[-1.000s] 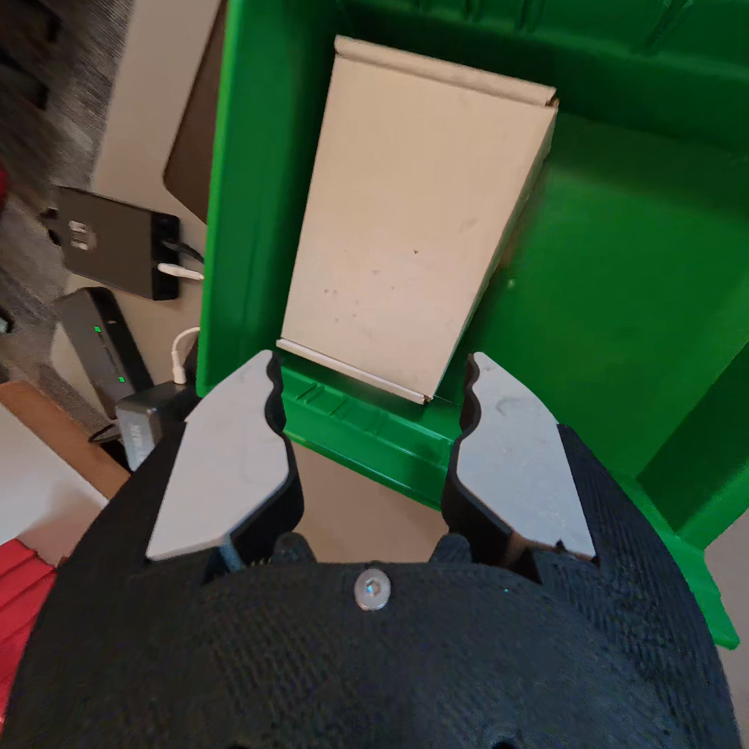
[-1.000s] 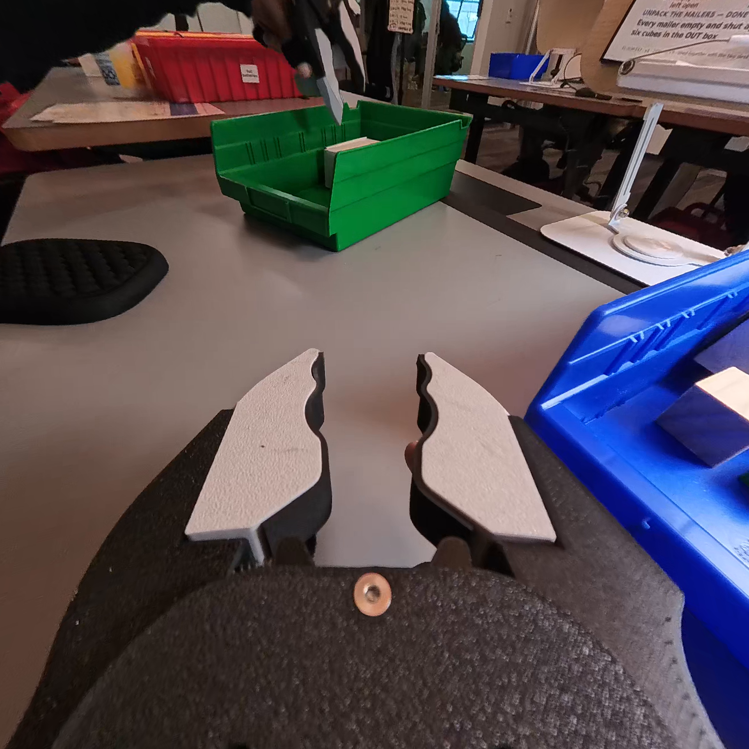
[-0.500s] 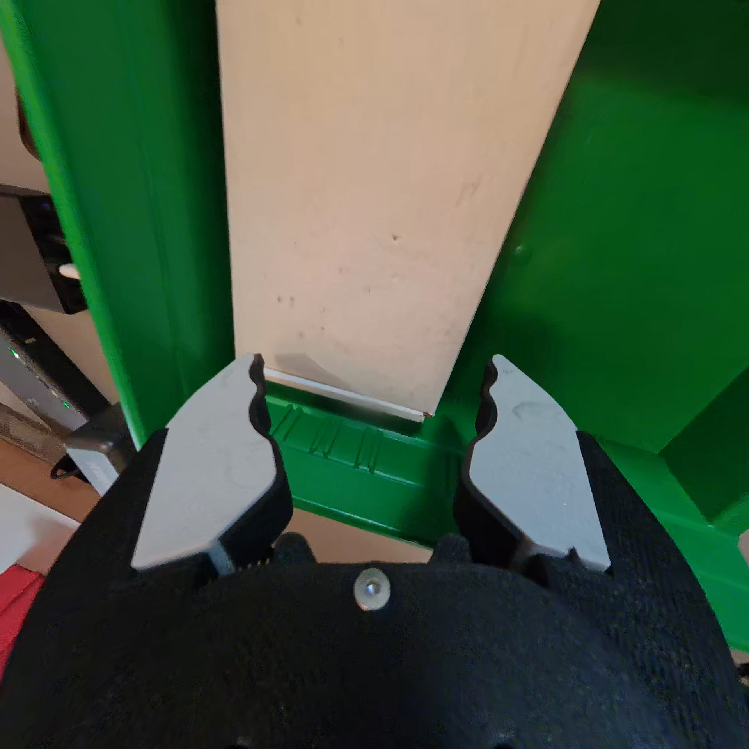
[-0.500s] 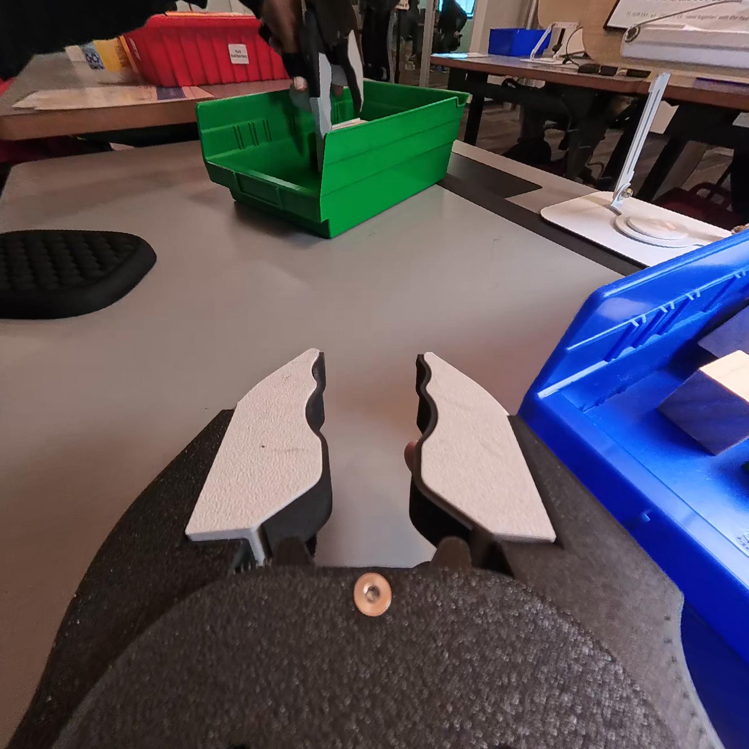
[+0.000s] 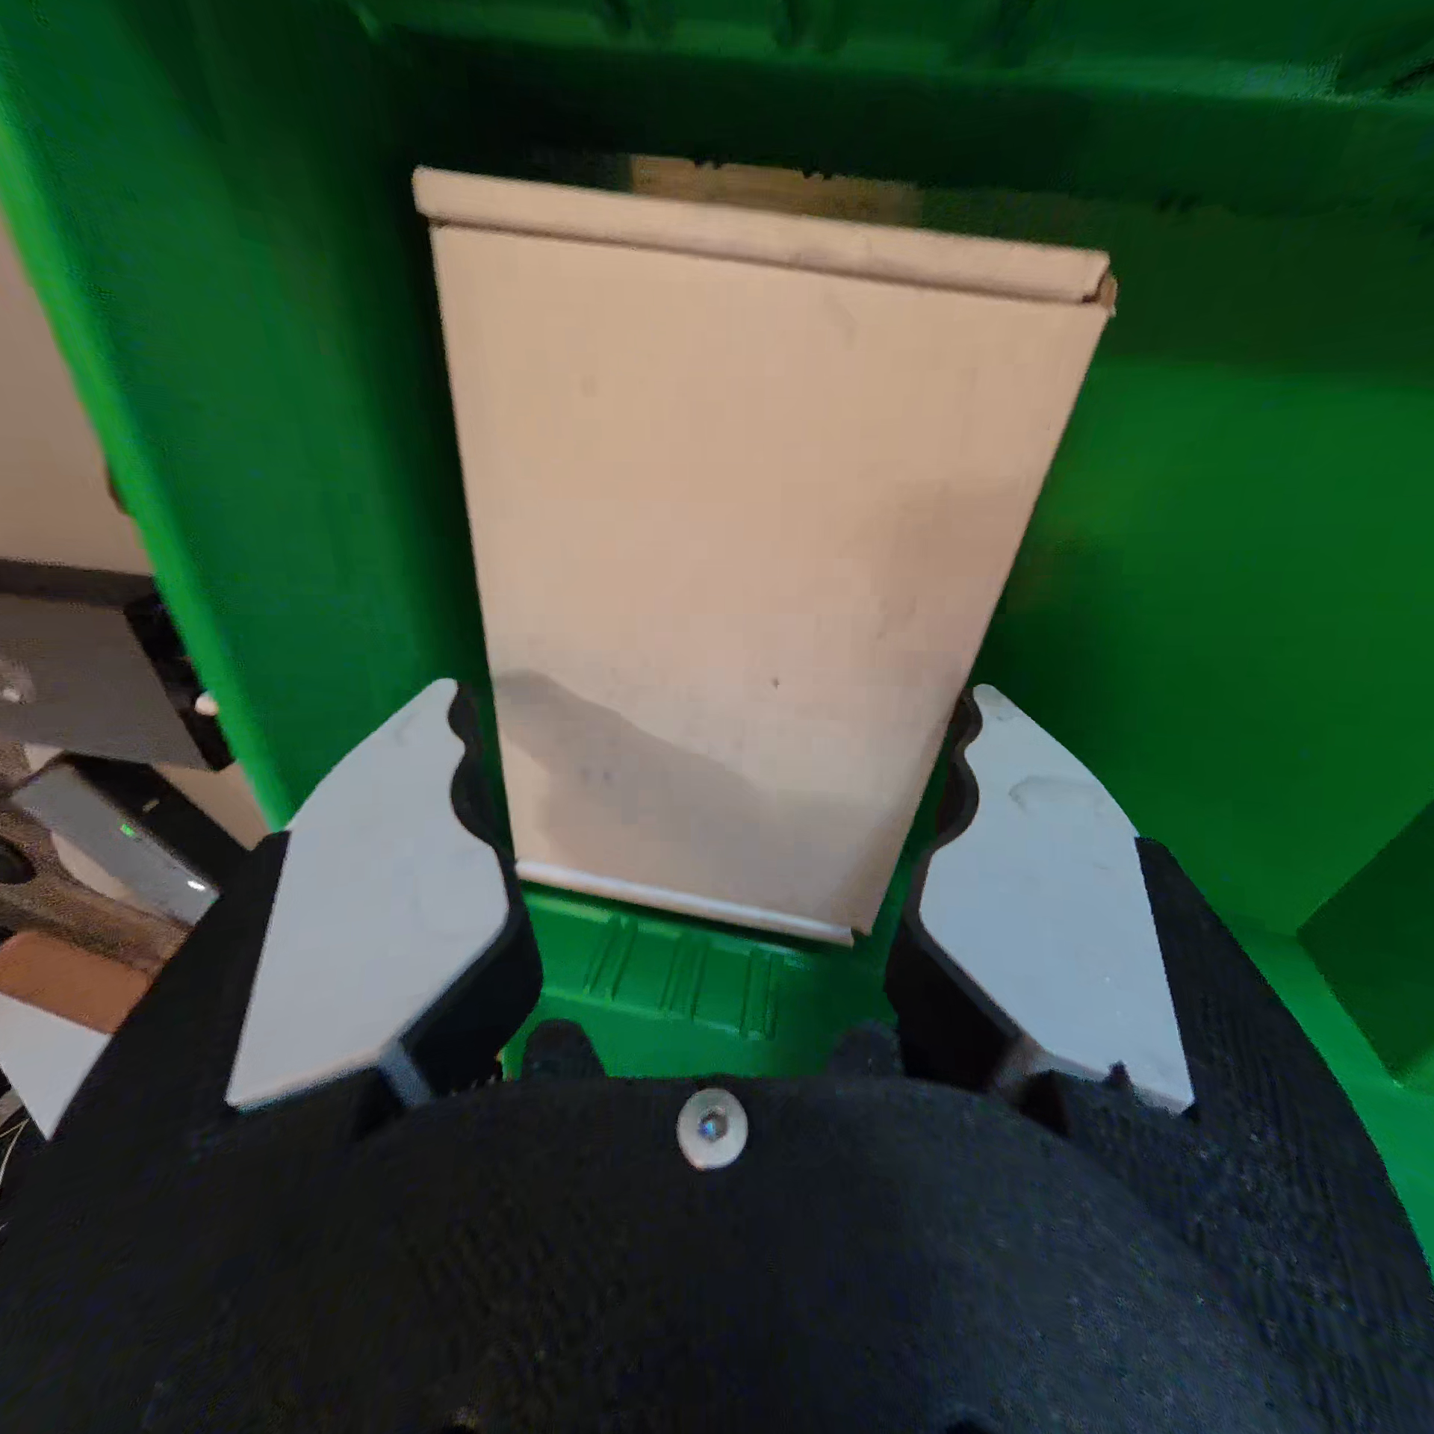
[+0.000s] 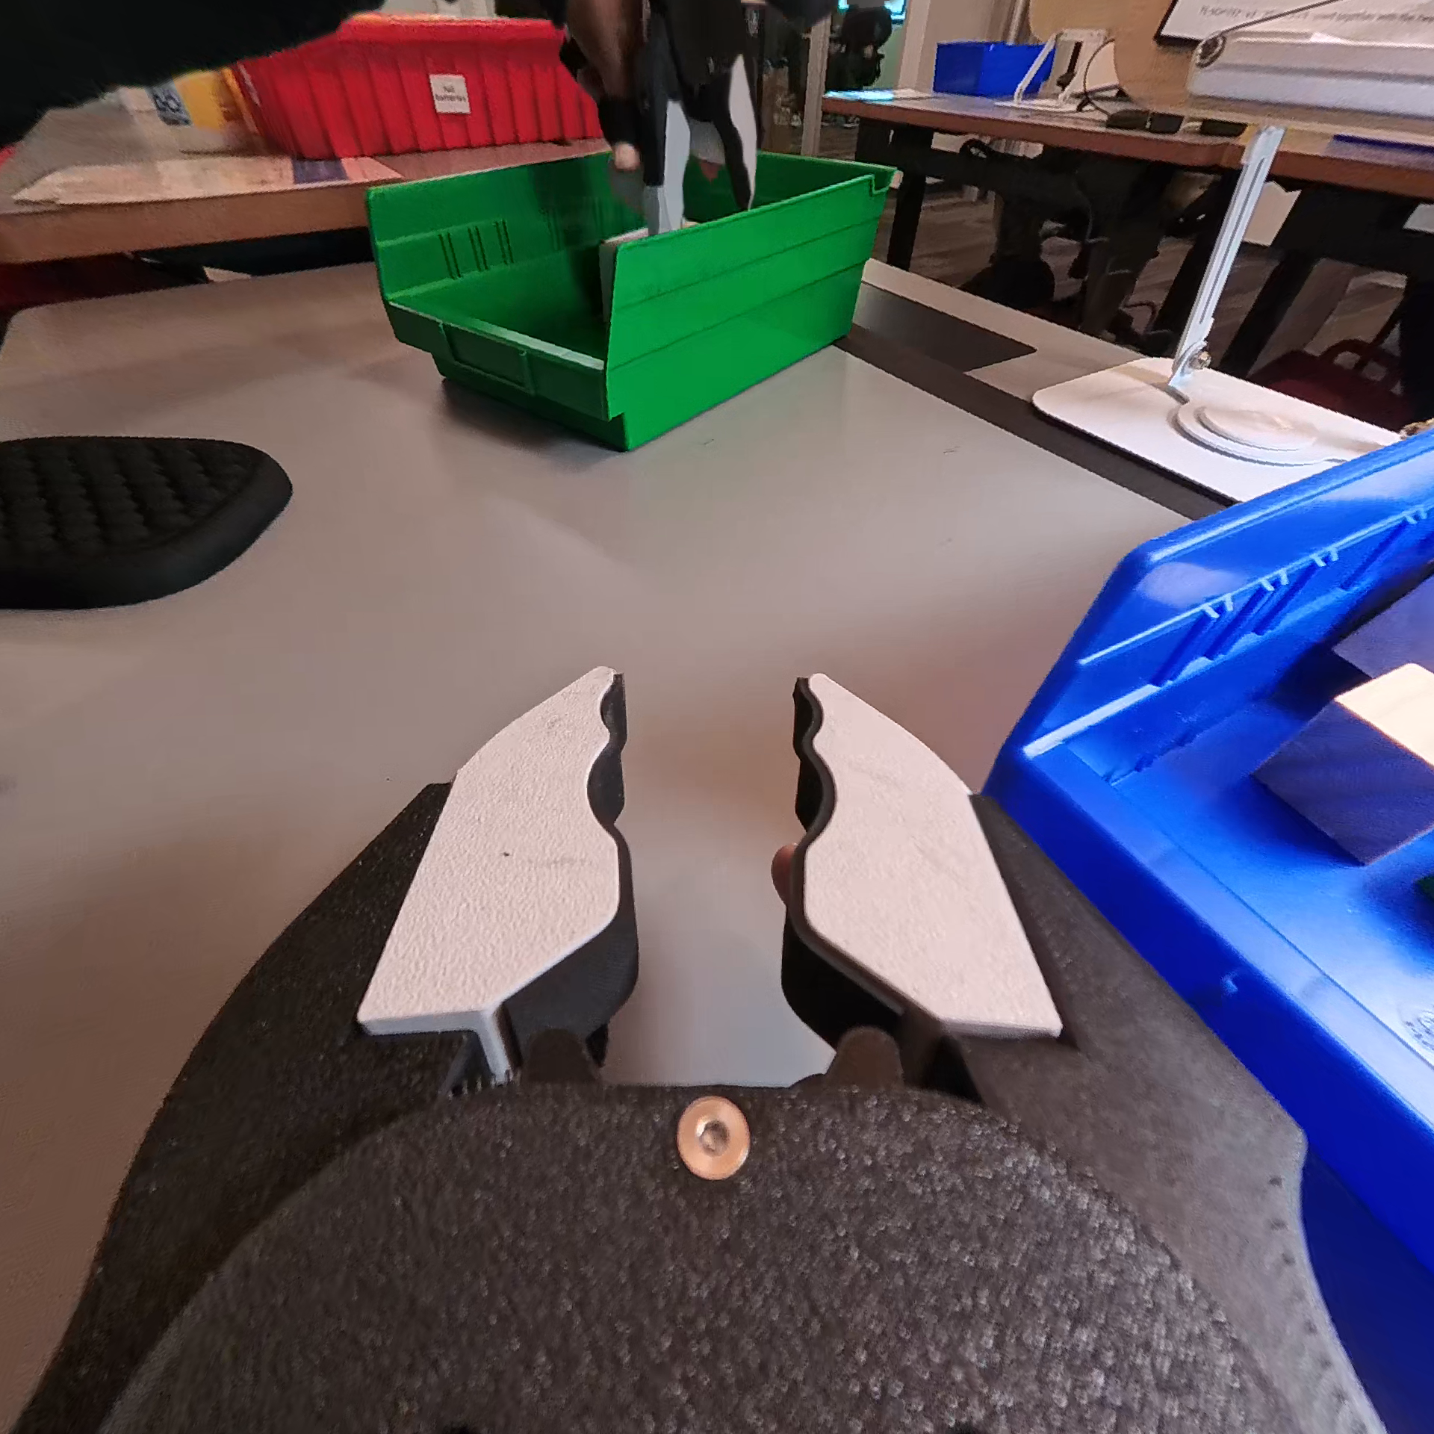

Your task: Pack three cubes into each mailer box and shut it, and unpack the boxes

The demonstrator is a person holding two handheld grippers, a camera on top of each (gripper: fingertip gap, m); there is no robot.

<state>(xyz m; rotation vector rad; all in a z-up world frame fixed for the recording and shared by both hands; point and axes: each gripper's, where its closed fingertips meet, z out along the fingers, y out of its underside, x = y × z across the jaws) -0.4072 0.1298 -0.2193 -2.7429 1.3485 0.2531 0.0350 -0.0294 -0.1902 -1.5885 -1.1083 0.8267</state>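
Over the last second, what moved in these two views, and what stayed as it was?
The left gripper came down into the green bin and now straddles the near end of the white mailer box, fingers open on either side, not yet closed. The right gripper stayed open and empty over the grey table beside the blue bin.

Red bin (image 6: 419,93) bears a small white label (image 6: 448,93).

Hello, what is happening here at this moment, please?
A person works with two hand-held grippers. The left hand-held gripper is down inside the green bin, open, with one finger on each side of a closed white mailer box standing there; a grip is not visible yet. The right hand-held gripper is open and empty above the grey table, beside the blue bin.
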